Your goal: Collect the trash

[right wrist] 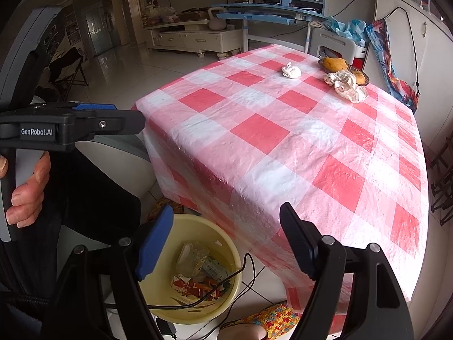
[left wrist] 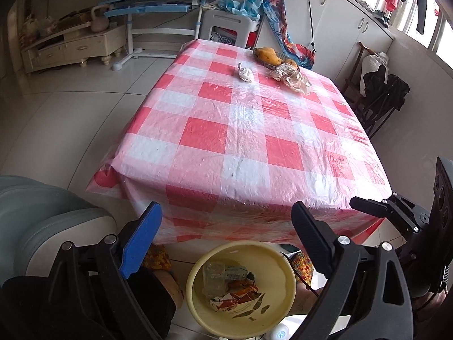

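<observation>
Both jaws stand wide with nothing between them: the left hand-held gripper (left wrist: pixel 226 240) and the right hand-held gripper (right wrist: pixel 226 235) hang over a round, pale yellow basin (left wrist: pixel 198 306) just below their tips, holding crumpled wrappers (left wrist: pixel 235 297) and clear plastic. Far beyond the tips, on the glossy red-and-white checked surface (left wrist: pixel 240 141), lie a white paper wad (left wrist: pixel 245 72) and a crinkled clear bag (left wrist: pixel 291 78) beside a mango (left wrist: pixel 267 54).
</observation>
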